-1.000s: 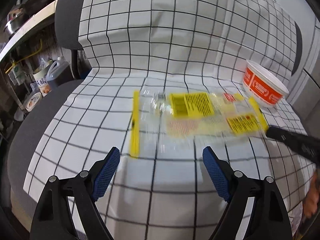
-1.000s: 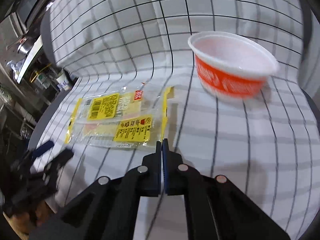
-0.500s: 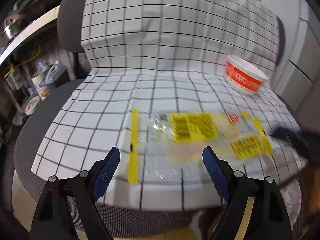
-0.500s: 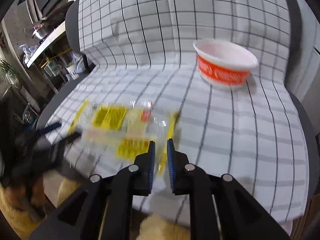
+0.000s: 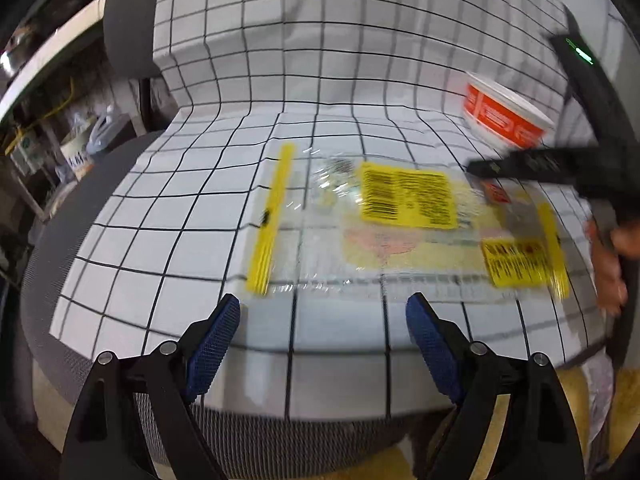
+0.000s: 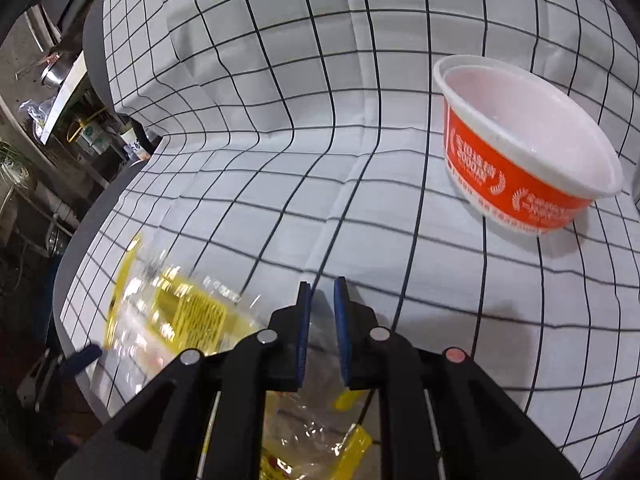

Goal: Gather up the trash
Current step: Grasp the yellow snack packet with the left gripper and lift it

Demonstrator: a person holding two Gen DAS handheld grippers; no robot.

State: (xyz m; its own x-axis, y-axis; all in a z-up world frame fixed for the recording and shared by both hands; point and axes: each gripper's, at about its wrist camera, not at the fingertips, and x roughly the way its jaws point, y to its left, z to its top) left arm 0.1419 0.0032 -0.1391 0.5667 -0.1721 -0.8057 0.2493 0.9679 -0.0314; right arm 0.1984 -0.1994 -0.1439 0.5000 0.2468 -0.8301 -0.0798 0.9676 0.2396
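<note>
A clear plastic wrapper [image 5: 400, 220] with yellow labels lies flat near the front edge of the checked cloth [image 5: 200, 208]. My left gripper [image 5: 323, 320] is open and empty just short of the wrapper's near edge. My right gripper [image 6: 321, 300] has its jaws slightly apart and hovers above the wrapper [image 6: 176, 316], whose right end passes beneath its fingers. It shows as a dark bar [image 5: 532, 162] in the left wrist view. An orange and white bowl [image 6: 524, 148] stands upright at the back right and looks empty.
The checked cloth covers a grey chair seat and backrest [image 5: 128, 32]. Shelves with bottles and clutter [image 5: 60, 140] stand to the left. The seat's front edge [image 5: 280, 432] lies just below my left gripper.
The right gripper's jaws have parted from fully shut to a narrow gap, and it has moved in over the wrapper's right end. The left gripper pulled back, then came closer to the wrapper again.
</note>
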